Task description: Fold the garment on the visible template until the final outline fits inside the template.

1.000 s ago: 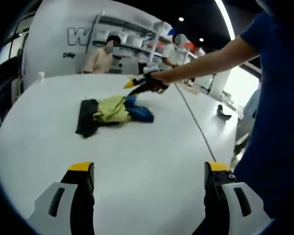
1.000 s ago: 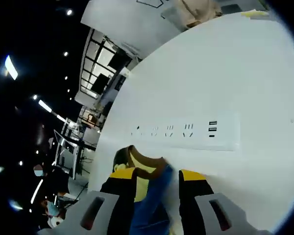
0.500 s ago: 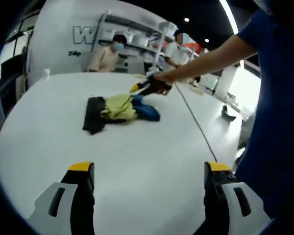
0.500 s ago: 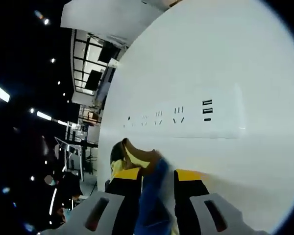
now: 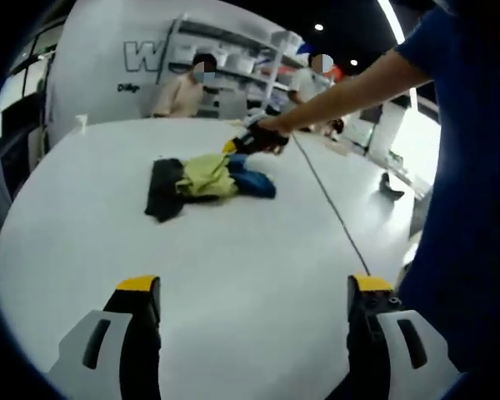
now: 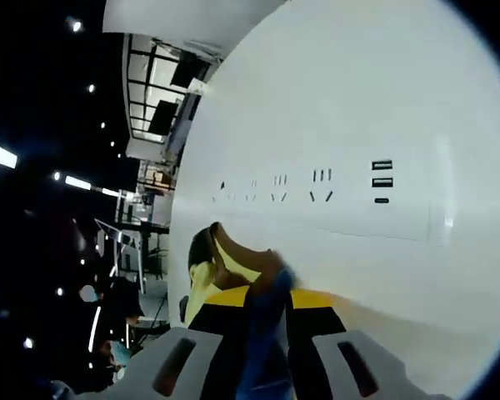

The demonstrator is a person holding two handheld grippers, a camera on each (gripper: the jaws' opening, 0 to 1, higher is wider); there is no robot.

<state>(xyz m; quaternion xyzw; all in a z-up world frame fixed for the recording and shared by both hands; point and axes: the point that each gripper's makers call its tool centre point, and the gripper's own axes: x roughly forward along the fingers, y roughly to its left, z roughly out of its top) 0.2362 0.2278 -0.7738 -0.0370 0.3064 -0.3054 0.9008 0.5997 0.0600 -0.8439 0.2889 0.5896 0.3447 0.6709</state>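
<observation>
The garment (image 5: 208,179) is lying crumpled on the white table (image 5: 233,275), yellow, blue and black bits all bunched up. The right gripper (image 6: 268,304) is pinching its blue part with jaws clenched. The left gripper (image 5: 248,292) is hovering over bare table, its 2 jaws spread wide, gripping nothing.

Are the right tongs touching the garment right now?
Touching. In the right gripper view the right tongs are pinched on a blue fold of the garment, with cloth filling the space between the yellow tips.
</observation>
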